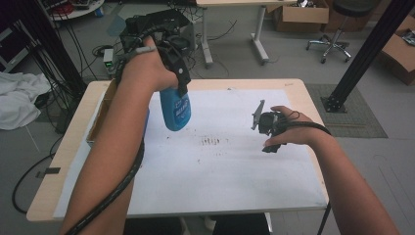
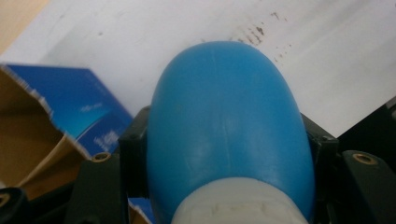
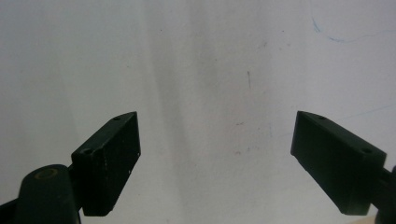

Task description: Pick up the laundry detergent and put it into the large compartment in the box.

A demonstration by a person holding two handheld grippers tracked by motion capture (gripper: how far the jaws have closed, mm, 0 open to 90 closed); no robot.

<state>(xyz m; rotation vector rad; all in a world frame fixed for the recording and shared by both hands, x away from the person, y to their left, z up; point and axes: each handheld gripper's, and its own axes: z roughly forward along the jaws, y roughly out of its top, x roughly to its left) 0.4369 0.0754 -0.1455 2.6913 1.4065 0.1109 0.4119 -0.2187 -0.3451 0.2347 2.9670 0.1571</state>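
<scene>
Left gripper (image 1: 177, 81), at upper centre-left of the high view, is clamped on a blue bottle (image 1: 175, 108) held clear above the white-covered surface (image 1: 230, 166), beside a cardboard box (image 2: 42, 126). Right gripper (image 1: 266, 128), at centre right, is spread wide and holds nothing. Risk: the smooth, rounded bottle could slide from the jaws if tilted, falling onto the surface.

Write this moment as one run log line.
left gripper: shut on blue bottle, above white sheet | right gripper: open, nothing held
</scene>
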